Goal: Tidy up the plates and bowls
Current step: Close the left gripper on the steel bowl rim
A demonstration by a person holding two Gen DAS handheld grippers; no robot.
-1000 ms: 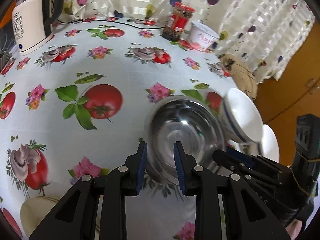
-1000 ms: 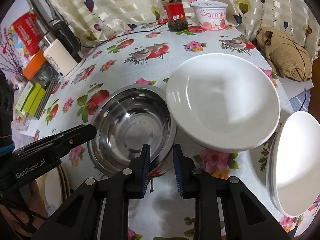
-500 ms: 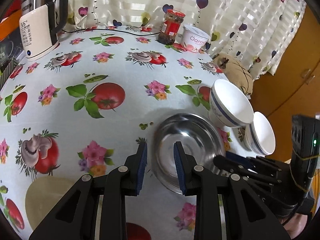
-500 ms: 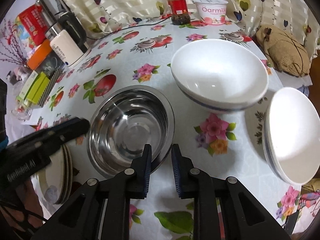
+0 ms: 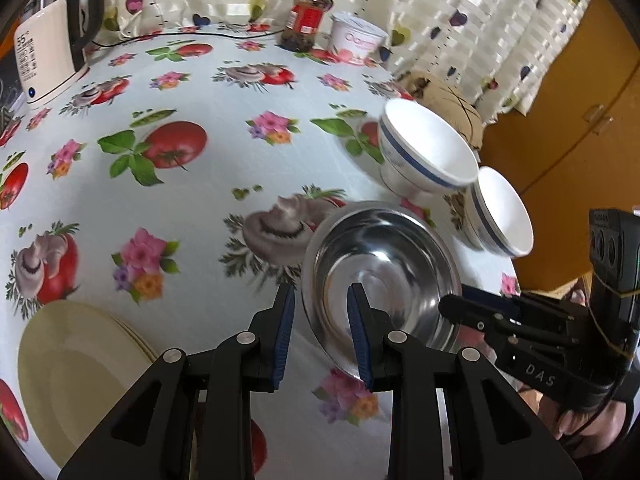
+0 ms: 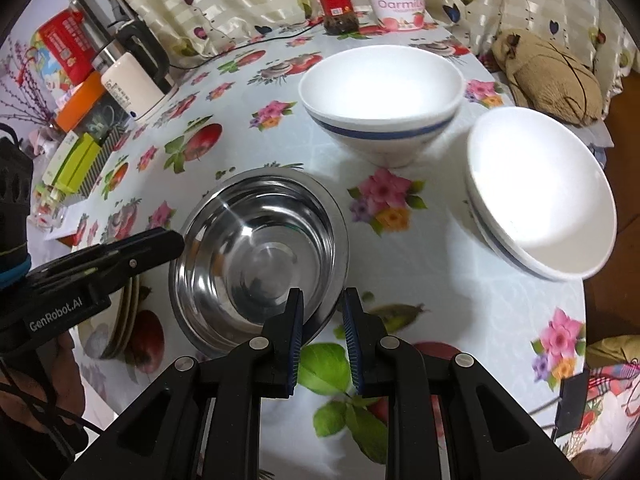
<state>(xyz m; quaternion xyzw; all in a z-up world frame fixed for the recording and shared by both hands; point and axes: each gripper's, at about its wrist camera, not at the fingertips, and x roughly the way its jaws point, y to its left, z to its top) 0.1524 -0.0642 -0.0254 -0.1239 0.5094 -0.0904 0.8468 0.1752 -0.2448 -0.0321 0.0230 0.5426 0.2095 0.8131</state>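
Observation:
A steel bowl is held by its rim from two sides. My left gripper is shut on its left edge, one finger inside and one outside. My right gripper is shut on the near right edge. Each gripper also shows in the other's view: the left gripper and the right gripper. A white bowl with a blue band stands beyond the steel bowl. More white bowls, nested, sit near the table's right edge. Stacked cream plates lie left of the steel bowl.
A white kettle stands at the far left. A red-lidded jar and a yogurt tub stand at the back by the curtain. A brown bag lies off the right edge. Boxes crowd the left side.
Both grippers have brought the steel bowl toward the near side of the table, away from the white bowls. The cream plates now show fully beside it.

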